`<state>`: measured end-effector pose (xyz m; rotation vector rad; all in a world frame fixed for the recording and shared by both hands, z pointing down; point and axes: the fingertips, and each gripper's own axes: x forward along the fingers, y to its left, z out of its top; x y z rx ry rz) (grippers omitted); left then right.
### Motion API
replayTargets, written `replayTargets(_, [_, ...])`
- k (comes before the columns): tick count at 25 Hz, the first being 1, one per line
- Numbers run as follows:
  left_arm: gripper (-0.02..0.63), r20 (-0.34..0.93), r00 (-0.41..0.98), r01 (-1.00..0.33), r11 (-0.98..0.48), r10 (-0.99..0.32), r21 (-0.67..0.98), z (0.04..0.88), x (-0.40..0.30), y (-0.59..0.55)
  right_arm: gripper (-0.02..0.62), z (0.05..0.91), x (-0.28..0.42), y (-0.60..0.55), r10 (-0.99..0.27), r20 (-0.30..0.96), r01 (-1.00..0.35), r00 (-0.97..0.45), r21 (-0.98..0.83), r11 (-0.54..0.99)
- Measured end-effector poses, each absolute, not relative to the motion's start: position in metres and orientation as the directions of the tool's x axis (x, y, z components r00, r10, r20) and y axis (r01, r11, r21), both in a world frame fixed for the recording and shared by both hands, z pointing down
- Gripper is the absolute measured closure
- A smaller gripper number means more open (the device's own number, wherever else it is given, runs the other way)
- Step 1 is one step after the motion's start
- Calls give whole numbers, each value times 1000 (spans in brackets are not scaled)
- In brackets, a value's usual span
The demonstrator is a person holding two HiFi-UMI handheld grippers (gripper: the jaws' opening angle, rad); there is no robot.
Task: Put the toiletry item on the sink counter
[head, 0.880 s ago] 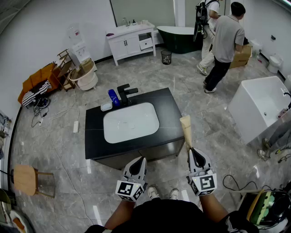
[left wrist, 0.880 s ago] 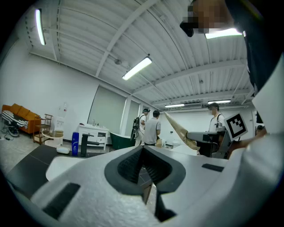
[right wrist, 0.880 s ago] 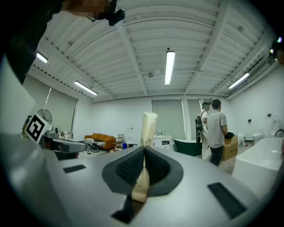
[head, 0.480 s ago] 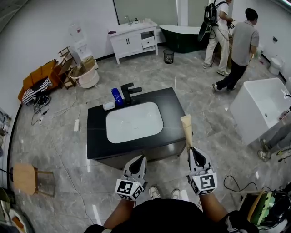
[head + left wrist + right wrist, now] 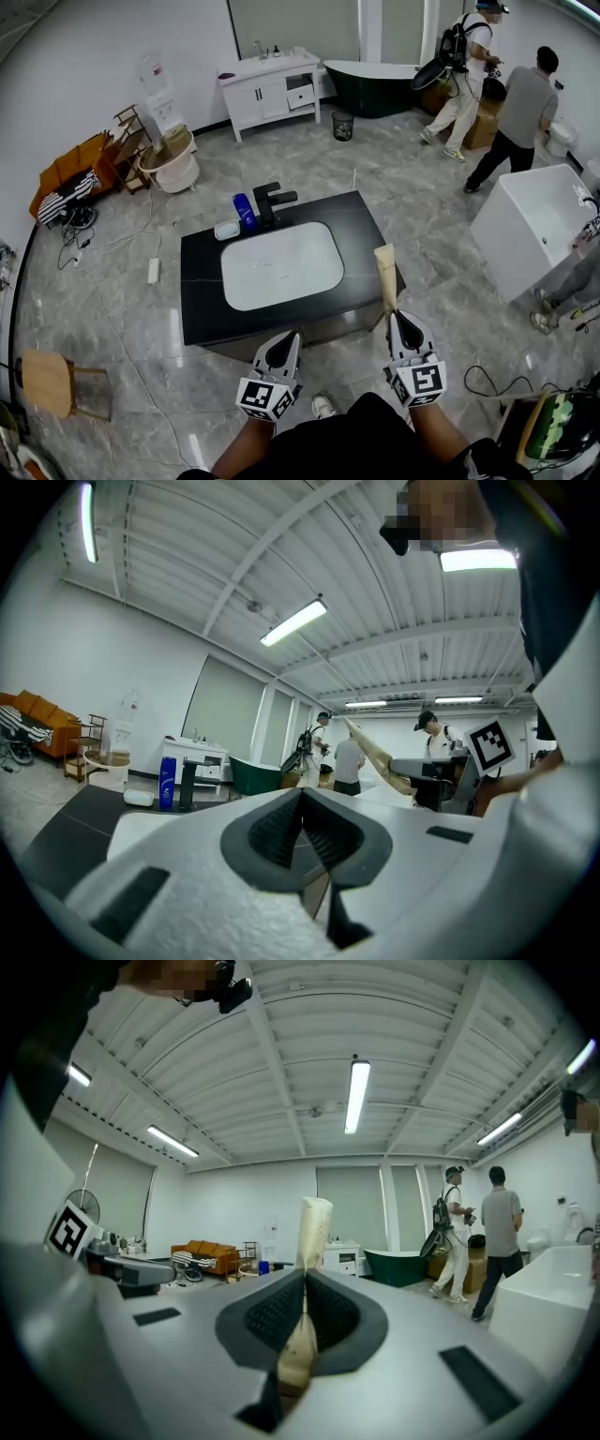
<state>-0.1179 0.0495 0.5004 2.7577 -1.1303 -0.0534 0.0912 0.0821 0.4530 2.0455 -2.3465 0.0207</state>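
Observation:
My right gripper (image 5: pixel 397 317) is shut on the flat end of a cream toiletry tube (image 5: pixel 384 272), which sticks out ahead of the jaws toward the right front corner of the black sink counter (image 5: pixel 197 300). From the right gripper view the tube (image 5: pixel 310 1237) rises upright from between the closed jaws of the right gripper (image 5: pixel 305 1296). To its left, my left gripper (image 5: pixel 285 337) is shut and empty, just short of the counter's front edge. The left gripper (image 5: pixel 301 808) view shows its pads pressed together with nothing between them.
The counter holds a white basin (image 5: pixel 280 264), a black faucet (image 5: pixel 268 202), a blue bottle (image 5: pixel 245 212) and a soap dish (image 5: pixel 226 230) at its back. A white tub (image 5: pixel 534 230) stands to the right. Two people (image 5: pixel 511 127) move at the far right. Cables lie on the floor to the left.
I have drawn a little closer to the counter with both grippers held as before. The two people at the back have walked further right.

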Motion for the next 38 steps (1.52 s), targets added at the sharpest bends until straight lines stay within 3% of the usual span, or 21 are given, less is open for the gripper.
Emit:
replayTargets(21, [594,90,701,-713,-689,-708,131,520,-88,-73,586,460,130,-49,-991,46,-992,-125,-34,124])
replayTargets(38, [594,157,619,-785,-610,-769,109,525,-38,-163,586,495,190,-163,-967,148,-976,-205,-110,190])
